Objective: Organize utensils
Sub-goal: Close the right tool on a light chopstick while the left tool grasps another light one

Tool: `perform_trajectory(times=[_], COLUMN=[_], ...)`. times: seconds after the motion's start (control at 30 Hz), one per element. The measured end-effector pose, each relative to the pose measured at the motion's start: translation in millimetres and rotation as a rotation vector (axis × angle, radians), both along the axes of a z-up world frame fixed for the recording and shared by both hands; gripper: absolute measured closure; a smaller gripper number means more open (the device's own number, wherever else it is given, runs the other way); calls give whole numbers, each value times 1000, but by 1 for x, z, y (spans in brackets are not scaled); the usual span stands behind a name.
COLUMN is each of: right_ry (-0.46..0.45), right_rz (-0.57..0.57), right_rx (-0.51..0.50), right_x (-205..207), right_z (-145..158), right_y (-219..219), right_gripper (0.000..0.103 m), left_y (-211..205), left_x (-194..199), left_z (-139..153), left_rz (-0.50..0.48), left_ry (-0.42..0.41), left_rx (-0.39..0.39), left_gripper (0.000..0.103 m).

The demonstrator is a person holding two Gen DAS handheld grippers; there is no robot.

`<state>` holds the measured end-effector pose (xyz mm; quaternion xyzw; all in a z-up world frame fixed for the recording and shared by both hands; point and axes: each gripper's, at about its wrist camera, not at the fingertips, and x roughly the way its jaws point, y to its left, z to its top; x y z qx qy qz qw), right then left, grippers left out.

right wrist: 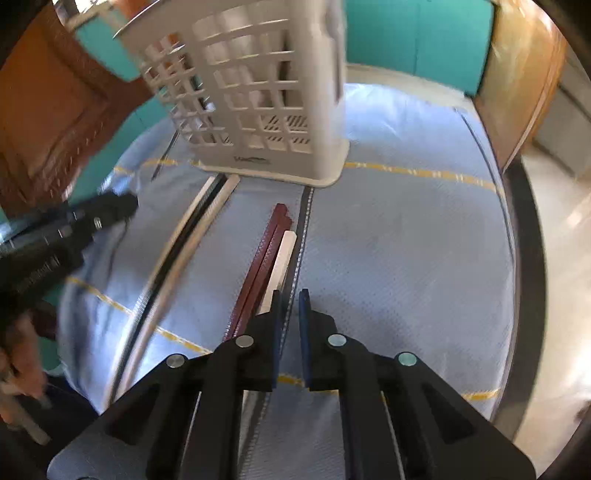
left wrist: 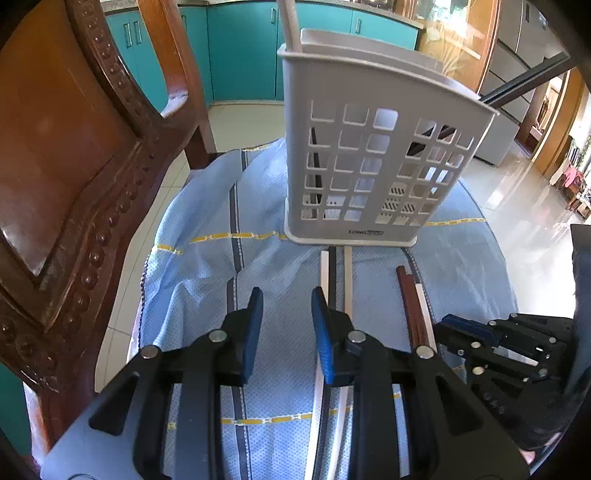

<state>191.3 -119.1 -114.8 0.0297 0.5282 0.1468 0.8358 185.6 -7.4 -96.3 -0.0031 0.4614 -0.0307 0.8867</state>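
A grey slotted utensil holder (left wrist: 369, 147) (right wrist: 258, 92) stands upright on the blue cloth, with a white handle (left wrist: 290, 22) sticking out of it. Two white sticks and a black one (left wrist: 334, 273) (right wrist: 199, 221) lie side by side from its base toward me. My left gripper (left wrist: 286, 306) (right wrist: 125, 206) is open just left of them, its right finger over them, with only cloth between the pads. Two brown sticks and a white one (left wrist: 410, 302) (right wrist: 266, 243) lie further right. My right gripper (right wrist: 290, 306) (left wrist: 448, 326) is shut and empty at their near end, slightly right of them.
The round table (right wrist: 424, 229) wears a blue cloth with yellow and grey stripes. A carved wooden chair (left wrist: 74, 166) stands close on the left. Teal cabinets (left wrist: 240, 55) line the back. Shiny floor (left wrist: 535, 221) lies beyond the table's right edge. A hand (right wrist: 22, 369) holds the left gripper.
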Motion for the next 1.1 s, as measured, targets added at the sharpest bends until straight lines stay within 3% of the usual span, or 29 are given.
perform_trajectory(times=[0.13, 0.17, 0.4, 0.6, 0.87, 1.1], right_ry=[33, 50, -76, -57, -89, -74], right_rz=[15, 28, 80, 80, 50, 69], right_rx=[75, 58, -157, -138, -120, -110], right_x=[-3, -4, -17, -12, -13, -12], right_z=[4, 1, 2, 4, 15, 12], right_y=[-6, -3, 25, 9, -22, -13], right_gripper=[92, 90, 90, 96, 97, 96], left_y=[1, 0, -6, -10, -9, -6], left_x=[1, 2, 4, 11, 18, 13], left_z=[-2, -3, -9, -26, -43, -32], left_rz=[3, 3, -12, -37, -37, -55], left_ry=[1, 1, 14, 71, 128, 92], left_rx=[1, 2, 12, 13, 29, -32], left_gripper=[75, 75, 75, 75, 75, 75])
